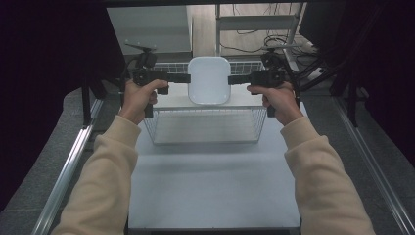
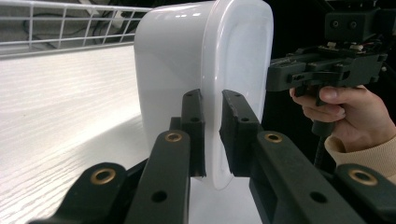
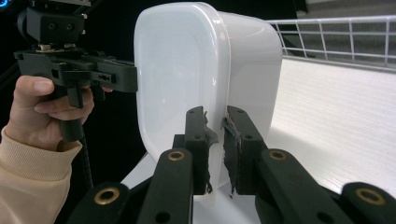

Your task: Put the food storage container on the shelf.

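A white rounded-rectangular tub (image 1: 209,81) hangs in the air above the wire basket (image 1: 205,128), held between both grippers. My left gripper (image 1: 187,78) clamps the tub's left rim, and in the left gripper view the two black jaws of the left gripper (image 2: 212,98) are shut on the rim of the tub (image 2: 173,60). My right gripper (image 1: 231,79) clamps the opposite rim. The right gripper view has the right gripper (image 3: 215,114) shut on the thin edge of the tub (image 3: 182,65). Each gripper view also catches the other hand and its gripper across the tub.
The wire basket stands at the far half of the white table (image 1: 215,191), with a white wood-grain surface (image 2: 60,102) and a wire wall (image 3: 336,37) behind the tub. Metal rails (image 1: 68,166) run along both table sides. Cables and a metal frame (image 1: 259,29) lie beyond.
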A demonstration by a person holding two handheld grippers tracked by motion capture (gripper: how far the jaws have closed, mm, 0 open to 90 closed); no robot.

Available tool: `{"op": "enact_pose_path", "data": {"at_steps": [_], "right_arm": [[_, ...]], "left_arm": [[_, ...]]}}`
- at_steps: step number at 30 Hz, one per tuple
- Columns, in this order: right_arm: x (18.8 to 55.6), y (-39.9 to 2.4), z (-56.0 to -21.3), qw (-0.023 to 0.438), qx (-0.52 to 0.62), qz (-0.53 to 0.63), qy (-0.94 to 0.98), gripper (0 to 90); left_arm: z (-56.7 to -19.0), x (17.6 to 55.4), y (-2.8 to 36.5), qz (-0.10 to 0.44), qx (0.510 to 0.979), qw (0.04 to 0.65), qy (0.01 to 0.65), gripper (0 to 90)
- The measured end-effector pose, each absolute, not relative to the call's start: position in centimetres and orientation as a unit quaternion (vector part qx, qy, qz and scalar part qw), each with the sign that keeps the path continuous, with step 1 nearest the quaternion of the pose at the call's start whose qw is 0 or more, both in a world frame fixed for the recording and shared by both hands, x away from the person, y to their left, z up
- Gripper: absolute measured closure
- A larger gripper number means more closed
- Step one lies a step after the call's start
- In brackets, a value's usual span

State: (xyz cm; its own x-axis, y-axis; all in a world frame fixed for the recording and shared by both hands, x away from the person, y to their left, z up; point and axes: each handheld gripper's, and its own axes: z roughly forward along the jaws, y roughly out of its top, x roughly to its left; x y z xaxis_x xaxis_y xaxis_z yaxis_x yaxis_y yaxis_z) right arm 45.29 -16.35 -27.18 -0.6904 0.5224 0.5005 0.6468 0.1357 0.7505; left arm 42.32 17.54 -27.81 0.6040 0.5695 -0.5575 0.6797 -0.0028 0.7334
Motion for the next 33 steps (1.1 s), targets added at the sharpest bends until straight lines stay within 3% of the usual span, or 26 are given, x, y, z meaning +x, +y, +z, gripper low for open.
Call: {"op": "enact_pose_path", "data": {"at_steps": [10,22,33], "right_arm": [[47.7,-16.1,-28.6,0.080,-0.423,-0.503,-0.749,79.8],[52.4,-15.6,-29.7,0.140,-0.501,-0.487,-0.702,72.1],[53.6,-15.8,-31.0,0.169,-0.535,-0.495,-0.664,69.9]], "left_arm": [[-30.0,45.4,17.7,-0.092,0.699,0.531,0.470,80.4],[-32.4,50.5,18.7,-0.185,0.607,0.553,0.540,78.3],[-33.9,51.4,18.8,-0.200,0.583,0.568,0.546,74.8]]}}
